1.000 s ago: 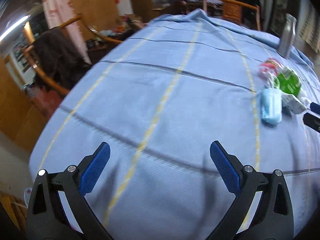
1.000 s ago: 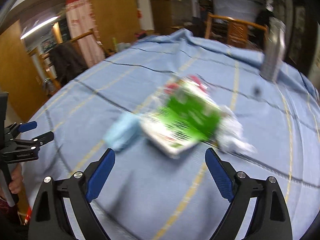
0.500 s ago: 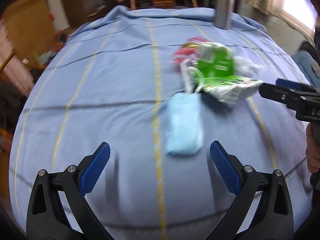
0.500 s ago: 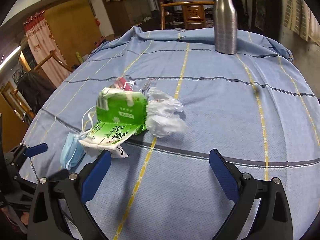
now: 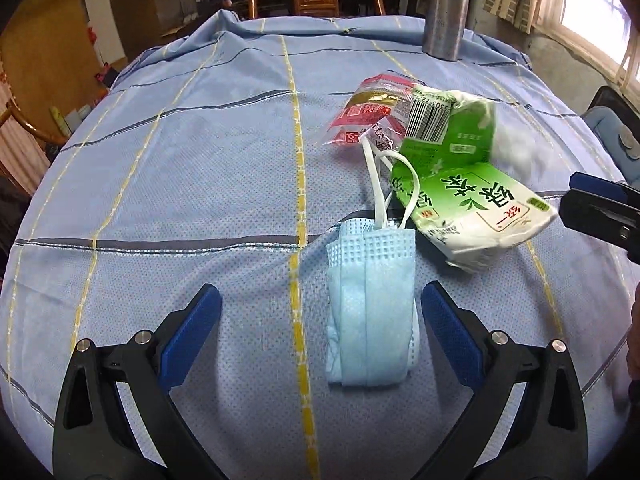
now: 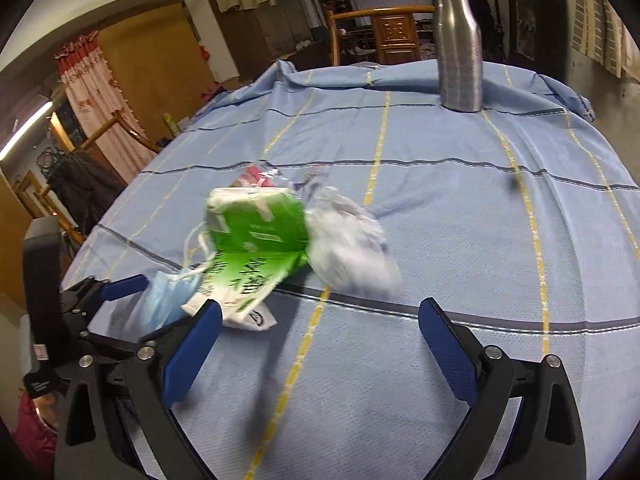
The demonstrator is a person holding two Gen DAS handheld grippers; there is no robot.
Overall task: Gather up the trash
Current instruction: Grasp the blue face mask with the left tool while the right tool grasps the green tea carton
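**While both grippers stand wide, the mask is first in line**

Though nothing has been picked up yet, the trash lies gathered in one loose heap on the blue checked tablecloth [image 5: 180, 168], and the green drink carton [image 5: 460, 184] serves as the landmark. Touching its near left corner lies the folded blue face mask [image 5: 370, 312], ear loops trailing up against the carton. Behind the carton, on its left, sits a red and clear wrapper [image 5: 368, 114]; against its right side rests a crumpled white tissue [image 6: 352, 248]. Well beyond it stands a steel bottle [image 6: 458, 44].

The left gripper [image 5: 320, 320] hangs with its jaws spread fully, empty, the mask between them but untouched. The right gripper [image 6: 320, 344], equally wide and empty, faces bare cloth just short of the carton.

By my reading this is the approach step. Next, the left should drop onto the mask and close; thin fabric calls for a pinch right at the cloth.
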